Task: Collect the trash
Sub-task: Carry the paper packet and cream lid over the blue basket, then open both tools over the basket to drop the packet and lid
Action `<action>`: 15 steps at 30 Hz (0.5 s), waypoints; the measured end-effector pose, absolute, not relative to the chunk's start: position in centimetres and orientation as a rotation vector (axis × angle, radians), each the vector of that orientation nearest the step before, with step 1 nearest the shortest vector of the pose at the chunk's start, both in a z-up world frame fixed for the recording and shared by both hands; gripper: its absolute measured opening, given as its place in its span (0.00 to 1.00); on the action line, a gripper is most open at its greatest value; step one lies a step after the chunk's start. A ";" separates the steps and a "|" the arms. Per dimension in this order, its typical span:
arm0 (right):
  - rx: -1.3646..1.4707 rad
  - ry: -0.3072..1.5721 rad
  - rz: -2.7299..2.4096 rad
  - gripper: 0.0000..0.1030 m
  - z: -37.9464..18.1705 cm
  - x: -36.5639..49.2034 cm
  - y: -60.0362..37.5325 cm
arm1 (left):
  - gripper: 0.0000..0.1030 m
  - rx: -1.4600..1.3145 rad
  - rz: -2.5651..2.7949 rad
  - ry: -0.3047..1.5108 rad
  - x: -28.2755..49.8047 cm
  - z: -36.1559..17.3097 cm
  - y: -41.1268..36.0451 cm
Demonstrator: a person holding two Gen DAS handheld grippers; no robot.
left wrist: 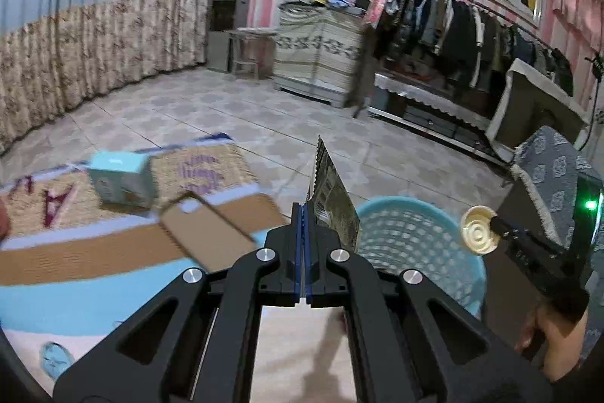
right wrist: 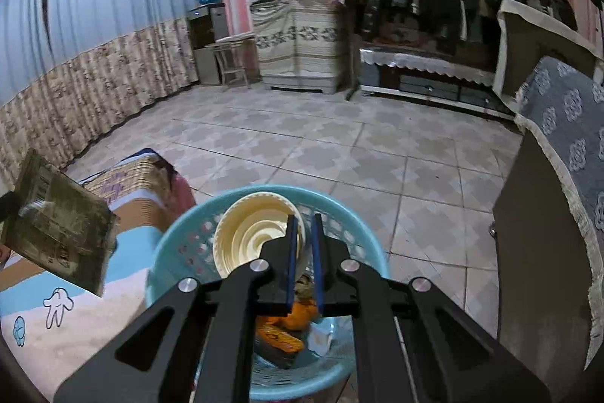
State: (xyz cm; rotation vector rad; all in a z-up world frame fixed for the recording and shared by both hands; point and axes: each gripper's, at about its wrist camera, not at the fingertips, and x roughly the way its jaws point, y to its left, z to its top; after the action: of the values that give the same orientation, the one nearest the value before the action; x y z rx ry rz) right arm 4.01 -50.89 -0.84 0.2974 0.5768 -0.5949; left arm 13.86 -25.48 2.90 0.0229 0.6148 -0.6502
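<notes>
Black claw (left wrist: 304,214) linkages, blue pads (right wrist: 290,263), 4 silver screws

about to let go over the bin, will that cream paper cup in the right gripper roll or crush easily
The cup looks thin-walled and light, so it probably crushes under a hard squeeze; the right gripper pinches only its rim. Being round, it would likely roll on the floor, but it hangs over the blue basket, so it should drop in.

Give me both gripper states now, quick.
Left gripper: closed on the foil wrapper.
Right gripper: closed on the paper cup, above the blue basket.
</notes>
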 end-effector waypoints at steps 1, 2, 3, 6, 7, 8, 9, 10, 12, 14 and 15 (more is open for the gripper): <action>0.311 0.575 -0.596 0.08 -1.0 3.8 -51.3 | 0.00 0.027 -0.660 0.619 13.7 2.6 -26.1; 0.317 0.574 -0.596 0.08 -1.1 3.7 -51.5 | 0.00 0.043 -0.670 0.620 13.4 2.2 -27.0; 0.321 0.574 -0.596 0.08 -1.2 3.7 -51.7 | 0.00 0.058 -0.681 0.617 13.0 1.9 -28.0; 0.333 0.573 -0.596 0.08 -1.5 3.5 -52.1 | 0.00 0.077 -0.710 0.614 12.7 1.4 -29.8; 0.334 0.577 -0.597 0.08 -1.7 3.6 -52.3 | 0.00 0.086 -0.720 0.619 12.6 1.1 -30.5; 0.334 0.580 -0.597 0.08 -1.8 3.6 -52.4 | 0.00 0.096 -0.723 0.624 12.6 0.6 -31.0; 0.336 0.583 -0.597 0.08 -2.0 3.7 -52.5 | 0.00 0.103 -0.719 0.628 12.7 0.2 -31.3; 0.338 0.587 -0.597 0.08 -2.2 3.7 -52.6 | 0.00 0.106 -0.714 0.633 12.8 -0.1 -31.6; 0.339 0.594 -0.600 0.08 -2.5 3.7 -52.5 | 0.01 0.106 -0.702 0.649 13.3 -0.8 -32.0; 0.340 0.602 -0.601 0.08 -2.8 3.8 -52.4 | 0.16 0.102 -0.693 0.662 13.6 -1.1 -32.2; 0.337 0.606 -0.601 0.08 -2.9 3.9 -52.4 | 0.23 0.099 -0.684 0.660 13.7 -1.3 -32.1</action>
State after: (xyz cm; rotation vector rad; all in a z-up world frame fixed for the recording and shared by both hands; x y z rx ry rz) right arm 3.90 -52.39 -2.89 0.3375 0.6062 -0.6008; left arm 13.69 -32.15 -1.26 0.0990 0.6600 -0.6842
